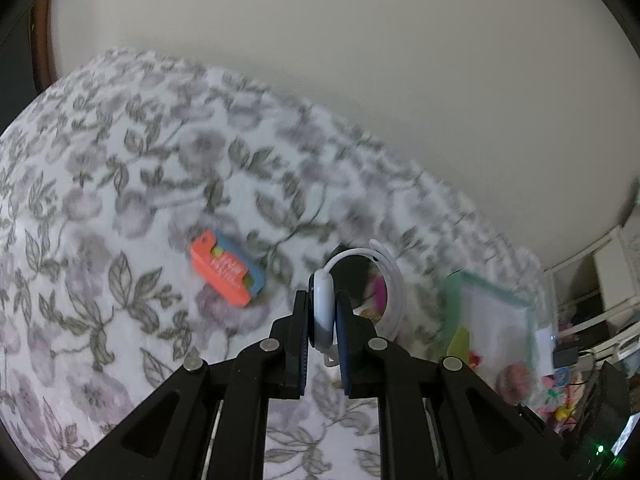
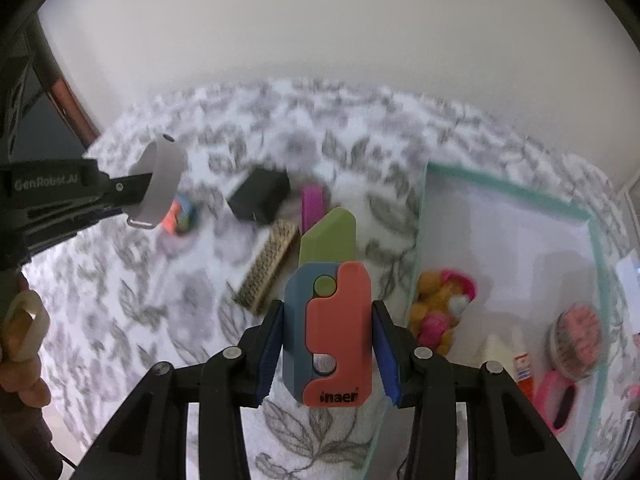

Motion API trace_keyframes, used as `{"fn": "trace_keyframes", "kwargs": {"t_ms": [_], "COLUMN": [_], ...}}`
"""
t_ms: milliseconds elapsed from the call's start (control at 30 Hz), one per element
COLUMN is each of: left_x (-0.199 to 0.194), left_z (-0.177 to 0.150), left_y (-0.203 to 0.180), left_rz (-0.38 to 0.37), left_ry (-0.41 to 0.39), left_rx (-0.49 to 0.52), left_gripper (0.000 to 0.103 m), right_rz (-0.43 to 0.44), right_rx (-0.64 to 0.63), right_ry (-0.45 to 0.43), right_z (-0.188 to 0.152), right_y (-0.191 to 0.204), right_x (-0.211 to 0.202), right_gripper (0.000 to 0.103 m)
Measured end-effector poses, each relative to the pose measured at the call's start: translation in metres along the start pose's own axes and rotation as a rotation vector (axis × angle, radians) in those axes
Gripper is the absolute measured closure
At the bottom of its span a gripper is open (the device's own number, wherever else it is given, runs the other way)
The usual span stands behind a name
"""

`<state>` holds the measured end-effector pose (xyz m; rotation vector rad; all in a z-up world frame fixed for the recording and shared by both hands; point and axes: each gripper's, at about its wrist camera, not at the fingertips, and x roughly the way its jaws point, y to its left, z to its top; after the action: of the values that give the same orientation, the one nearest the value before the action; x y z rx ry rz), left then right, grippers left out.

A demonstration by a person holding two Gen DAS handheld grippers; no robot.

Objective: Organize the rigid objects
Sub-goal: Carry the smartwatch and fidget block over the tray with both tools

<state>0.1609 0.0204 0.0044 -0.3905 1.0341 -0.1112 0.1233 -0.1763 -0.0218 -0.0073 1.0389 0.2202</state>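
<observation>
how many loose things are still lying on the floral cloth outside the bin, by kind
orange-and-blue toy cutter: 1
black box: 1
magenta block: 1
bristle brush: 1
total: 4

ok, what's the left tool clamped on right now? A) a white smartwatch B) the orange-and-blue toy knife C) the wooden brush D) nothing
A: the left tool is shut on the white smartwatch, its pads pressing the watch body while the strap loops out ahead.
</observation>
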Motion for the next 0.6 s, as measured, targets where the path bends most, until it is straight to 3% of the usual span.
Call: {"fn": "trace_keyframes", "kwargs": {"t_ms": [367, 600], "left_x": [-0.031, -0.017], "left_z": [0.001, -0.023], "left_y": [-0.050, -0.100], "left_rz": [-0.067, -0.119], "left_ry": [-0.079, -0.054], "left_rx": [0.100, 0.225], "left_gripper": [0.090, 0.090], "right_rz": [-0.037, -0.062], "right_rx": [0.093, 0.205], "right_ry": [-0.138, -0.164], "right_z": [0.014, 0.009], "right_y": [-0.044, -0.094], "right_x": [-0.054, -0.068], "right_gripper": [0.058, 0.058]}}
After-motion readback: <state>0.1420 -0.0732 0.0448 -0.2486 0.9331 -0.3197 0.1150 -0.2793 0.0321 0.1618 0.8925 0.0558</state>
